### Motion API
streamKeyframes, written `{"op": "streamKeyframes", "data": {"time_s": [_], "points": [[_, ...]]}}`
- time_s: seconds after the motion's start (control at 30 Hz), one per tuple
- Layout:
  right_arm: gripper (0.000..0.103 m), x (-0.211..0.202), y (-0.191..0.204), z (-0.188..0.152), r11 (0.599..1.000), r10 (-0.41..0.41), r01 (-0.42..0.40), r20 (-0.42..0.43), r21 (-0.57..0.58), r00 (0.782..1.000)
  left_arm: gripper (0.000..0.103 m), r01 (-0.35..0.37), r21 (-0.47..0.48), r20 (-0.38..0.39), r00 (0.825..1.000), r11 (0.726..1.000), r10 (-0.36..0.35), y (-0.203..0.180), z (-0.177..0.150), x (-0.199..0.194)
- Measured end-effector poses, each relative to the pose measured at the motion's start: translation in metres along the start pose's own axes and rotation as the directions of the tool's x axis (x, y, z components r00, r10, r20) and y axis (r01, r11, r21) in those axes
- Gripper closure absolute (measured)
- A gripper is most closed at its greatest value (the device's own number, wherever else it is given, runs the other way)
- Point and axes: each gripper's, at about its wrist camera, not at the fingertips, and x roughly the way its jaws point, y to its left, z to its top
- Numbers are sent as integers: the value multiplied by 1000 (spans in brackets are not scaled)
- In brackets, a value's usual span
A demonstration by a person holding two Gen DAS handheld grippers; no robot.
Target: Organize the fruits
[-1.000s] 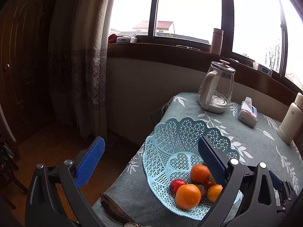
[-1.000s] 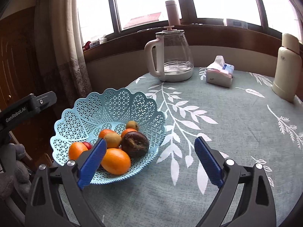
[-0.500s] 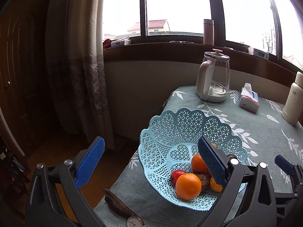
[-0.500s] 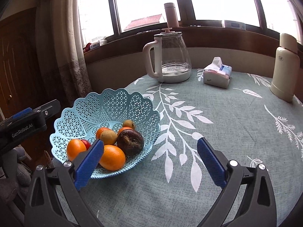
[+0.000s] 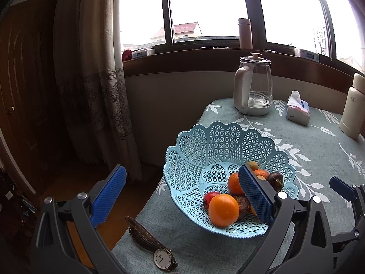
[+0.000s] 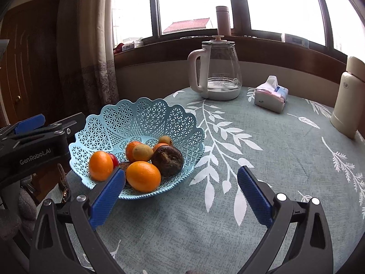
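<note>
A light blue lattice basket (image 6: 148,116) stands near the table's left edge, and its wall (image 5: 223,150) also shows in the left wrist view. In it lie two big oranges (image 6: 143,176) (image 6: 100,165), a dark wrinkled fruit (image 6: 167,157), a small yellow fruit (image 6: 142,151), a red fruit (image 5: 209,197) and a few smaller ones. My left gripper (image 5: 181,170) hangs open before the basket's near left side, holding nothing. My right gripper (image 6: 181,172) is open and empty just right of the basket's front rim, over the tablecloth.
A glass kettle (image 6: 216,73), a tissue pack (image 6: 271,97) and a cream flask (image 6: 346,105) stand at the table's back. A wristwatch (image 5: 155,248) lies by the near left table edge. A curtain (image 5: 98,86) and the floor lie beyond that edge.
Both grippers have drawn back from the basket and stayed open. The left view has swung right, bringing the whole watch into sight. The fruits have not moved.
</note>
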Motion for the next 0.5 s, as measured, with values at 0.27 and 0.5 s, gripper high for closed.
{"op": "streamKeyframes", "data": {"time_s": [0.27,0.5], "points": [[5,-1,-2,0,1000,-16,16,-8,0,1000,3,-3,15,-1,1000,1000,3,-2,-2,-4],[5,-3,-4,-1,1000,-10,10,-6,3,1000,3,-1,30,-9,1000,1000,1,-6,-5,-3]]}}
